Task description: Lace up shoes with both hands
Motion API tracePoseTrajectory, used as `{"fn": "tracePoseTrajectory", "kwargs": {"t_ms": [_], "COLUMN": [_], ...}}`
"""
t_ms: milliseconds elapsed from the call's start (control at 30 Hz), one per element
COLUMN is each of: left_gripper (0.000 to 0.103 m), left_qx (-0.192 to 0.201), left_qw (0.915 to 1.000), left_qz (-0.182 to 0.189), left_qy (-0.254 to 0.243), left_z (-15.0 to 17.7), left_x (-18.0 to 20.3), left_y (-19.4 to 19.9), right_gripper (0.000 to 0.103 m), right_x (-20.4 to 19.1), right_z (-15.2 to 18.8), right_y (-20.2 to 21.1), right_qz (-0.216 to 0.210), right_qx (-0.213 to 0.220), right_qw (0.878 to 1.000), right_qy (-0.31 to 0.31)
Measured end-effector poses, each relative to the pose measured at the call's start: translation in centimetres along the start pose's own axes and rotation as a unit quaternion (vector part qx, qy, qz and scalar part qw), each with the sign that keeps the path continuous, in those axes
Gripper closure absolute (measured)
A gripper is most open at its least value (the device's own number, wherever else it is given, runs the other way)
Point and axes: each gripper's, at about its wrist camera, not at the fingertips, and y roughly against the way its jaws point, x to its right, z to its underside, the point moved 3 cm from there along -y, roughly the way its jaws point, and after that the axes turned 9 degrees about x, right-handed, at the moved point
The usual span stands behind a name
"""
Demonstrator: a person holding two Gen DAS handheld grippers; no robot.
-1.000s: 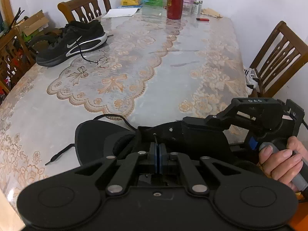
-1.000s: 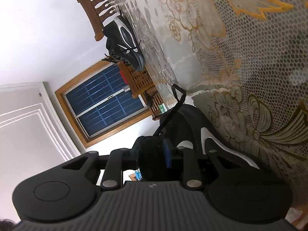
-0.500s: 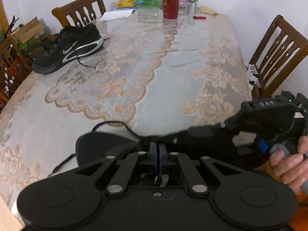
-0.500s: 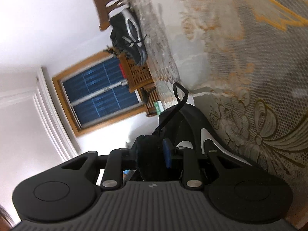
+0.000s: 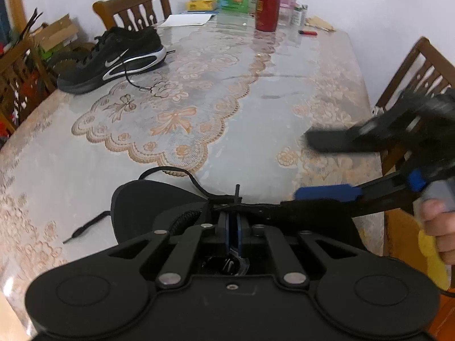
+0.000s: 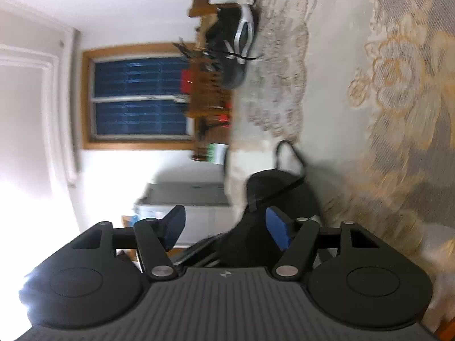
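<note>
Soft, even indoor light, fisheye-bent edges.
Glare on the glossy surface [image 5: 284, 65]; right wrist view motion-blurred, its left edge overexposed.

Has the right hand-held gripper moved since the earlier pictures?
Yes. In the left wrist view, the right hand-held gripper has drawn away rightwards from the near shoe toward the wooden chair, jaws opening.
</note>
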Motion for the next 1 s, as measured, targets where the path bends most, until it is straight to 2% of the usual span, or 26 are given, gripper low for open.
{"fn": "tracePoseTrajectory", "kwargs": {"t_ms": [67,167,267,300,367,400,500,600,767,867,933,1000], "left_gripper": [0.098,0.098,0.098,0.097,0.089,0.081,0.068,0.049,0.047,0.045,0.043,0.042], "left_qx": [0.004,0.008,0.008,0.008,0.006,0.005,0.008,0.029,0.063,0.091,0.103,0.105], "left_qw": [1.0,0.9999,0.9998,0.9997,0.9996,0.9995,0.9986,0.9952,0.9884,0.9761,0.966,0.9585], "left_qz": [-0.001,-0.004,-0.006,-0.007,-0.014,-0.02,-0.025,-0.021,-0.07,-0.097,-0.114,-0.125], "left_qy": [0.004,0.008,0.018,0.022,0.025,0.025,0.045,0.091,0.119,0.172,0.208,0.234], "left_z": [0.1,0.2,0.2,0.2,0.2,0.1,0.1,0.6,1.3,1.2,1.2,1.2], "left_x": [0.0,0.1,0.0,0.0,-0.1,-0.2,-0.4,-0.7,-0.1,-0.2,-0.3,-0.2], "left_y": [0.1,0.1,0.1,0.1,0.2,0.3,1.7,4.3,8.0,9.9,10.8,11.0], "right_gripper": [0.053,0.058,0.063,0.067,0.097,0.1,0.1,0.1,0.1,0.1,0.1,0.1], "right_x": [0.2,-0.2,-0.7,-0.9,-1.3,-1.5,-2.0,-2.7,-6.7,-7.9,-9.2,-11.5], "right_z": [0.0,0.6,1.3,1.5,1.6,1.6,1.3,1.1,1.0,-0.4,-1.8,-3.6], "right_y": [-1.4,-3.3,-4.7,-5.1,-5.5,-5.6,-5.7,-5.3,-5.5,-5.8,-5.9,-5.7], "right_qz": [0.026,0.046,0.047,0.047,0.048,0.048,0.048,0.038,-0.006,-0.039,-0.079,-0.126], "right_qx": [-0.008,-0.02,-0.027,-0.026,-0.023,-0.022,-0.016,-0.013,-0.036,-0.052,-0.06,-0.058], "right_qw": [0.999,0.995,0.991,0.989,0.987,0.985,0.984,0.984,0.968,0.973,0.976,0.974], "right_qy": [0.025,0.081,0.123,0.135,0.155,0.163,0.173,0.174,0.248,0.223,0.195,0.181]}}
